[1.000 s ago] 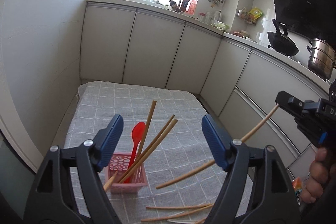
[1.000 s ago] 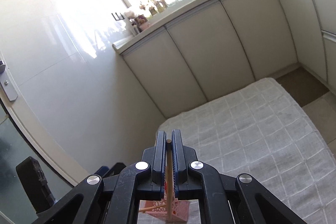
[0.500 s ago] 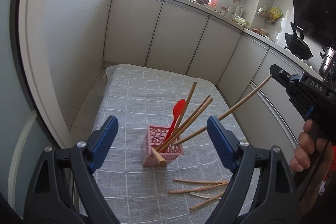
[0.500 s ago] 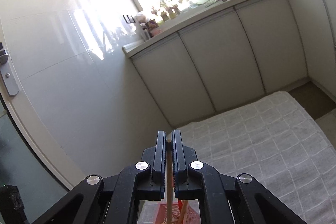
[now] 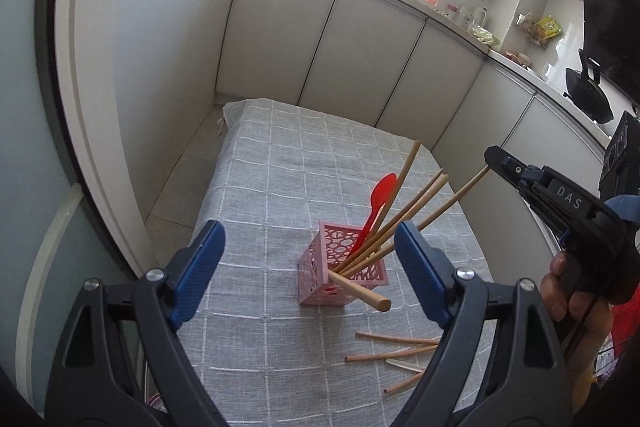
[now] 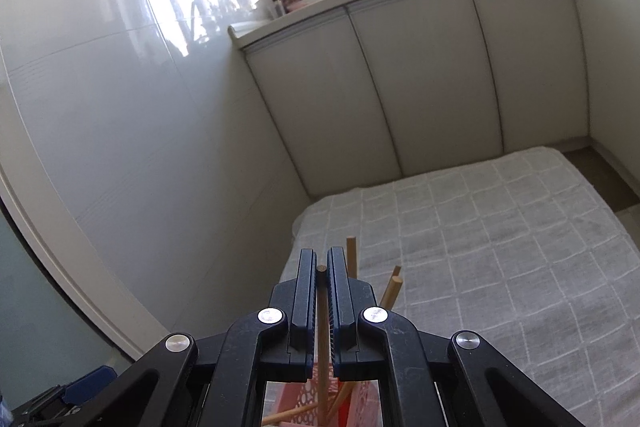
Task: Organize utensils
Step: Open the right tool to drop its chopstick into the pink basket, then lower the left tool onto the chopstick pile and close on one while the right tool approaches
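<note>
the right gripper [image 6: 319, 269] is clamped on a chopstick [image 5: 454, 199] whose lower end seems to sit inside the pink basket [image 5: 341, 271] below its jaws. lower it straight before letting go. the left gripper [image 5: 310, 259] hangs wide apart, empty; loose chopsticks [image 5: 394, 345] lie beside it.

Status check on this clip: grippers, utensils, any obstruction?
Left gripper open, empty. Right gripper shut on wooden chopstick, lowering into pink perforated basket. Loose chopsticks remain on grey cloth. Nothing blocking.
</note>
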`<state>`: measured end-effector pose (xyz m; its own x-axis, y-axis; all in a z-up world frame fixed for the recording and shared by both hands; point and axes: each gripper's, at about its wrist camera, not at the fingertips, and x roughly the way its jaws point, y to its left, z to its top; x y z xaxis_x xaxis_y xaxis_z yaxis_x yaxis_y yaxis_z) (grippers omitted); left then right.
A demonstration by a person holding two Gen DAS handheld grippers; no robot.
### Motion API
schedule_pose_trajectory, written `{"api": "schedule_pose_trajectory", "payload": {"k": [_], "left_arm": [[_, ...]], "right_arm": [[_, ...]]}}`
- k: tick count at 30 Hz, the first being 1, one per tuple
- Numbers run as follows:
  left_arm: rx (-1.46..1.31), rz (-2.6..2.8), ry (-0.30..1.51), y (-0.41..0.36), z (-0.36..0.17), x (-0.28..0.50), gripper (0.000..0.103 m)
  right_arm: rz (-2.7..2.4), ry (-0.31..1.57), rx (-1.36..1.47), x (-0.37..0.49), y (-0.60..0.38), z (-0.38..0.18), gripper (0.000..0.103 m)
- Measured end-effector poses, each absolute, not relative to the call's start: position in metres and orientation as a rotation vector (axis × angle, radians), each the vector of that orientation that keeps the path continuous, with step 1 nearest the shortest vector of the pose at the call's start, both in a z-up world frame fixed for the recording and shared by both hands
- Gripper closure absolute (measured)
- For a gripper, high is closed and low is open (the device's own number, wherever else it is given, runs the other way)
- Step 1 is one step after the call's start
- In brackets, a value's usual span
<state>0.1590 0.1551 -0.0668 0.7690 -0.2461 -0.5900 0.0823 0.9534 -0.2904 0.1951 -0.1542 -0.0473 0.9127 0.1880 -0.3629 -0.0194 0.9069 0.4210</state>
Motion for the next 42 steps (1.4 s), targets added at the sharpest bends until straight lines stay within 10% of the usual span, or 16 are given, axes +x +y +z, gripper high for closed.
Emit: {"api": "schedule_pose_trajectory", "payload": {"k": [4, 7, 18, 42], "left_arm": [[-0.277, -0.18, 0.7, 0.158, -0.072, 0.161, 0.017], [-0.282, -0.182, 0.707, 0.158, -0.071, 0.159, 0.017], [-0.246, -0.241, 0.647, 0.138, -0.047, 0.14, 0.016], [0.123, -0.48, 0.781, -0.001, -0.087, 0.107, 0.014]], "right_arm": [[0.12, 0.446, 0.43, 0.2, -0.154, -0.055, 0.092], [0.135, 0.448, 0.454, 0.196, -0.16, -0.056, 0.059], [0.103, 0.467, 0.471, 0.154, -0.204, -0.041, 0.037], [-0.101, 0.811, 0.456, 0.078, -0.305, -0.114, 0.015]]}}
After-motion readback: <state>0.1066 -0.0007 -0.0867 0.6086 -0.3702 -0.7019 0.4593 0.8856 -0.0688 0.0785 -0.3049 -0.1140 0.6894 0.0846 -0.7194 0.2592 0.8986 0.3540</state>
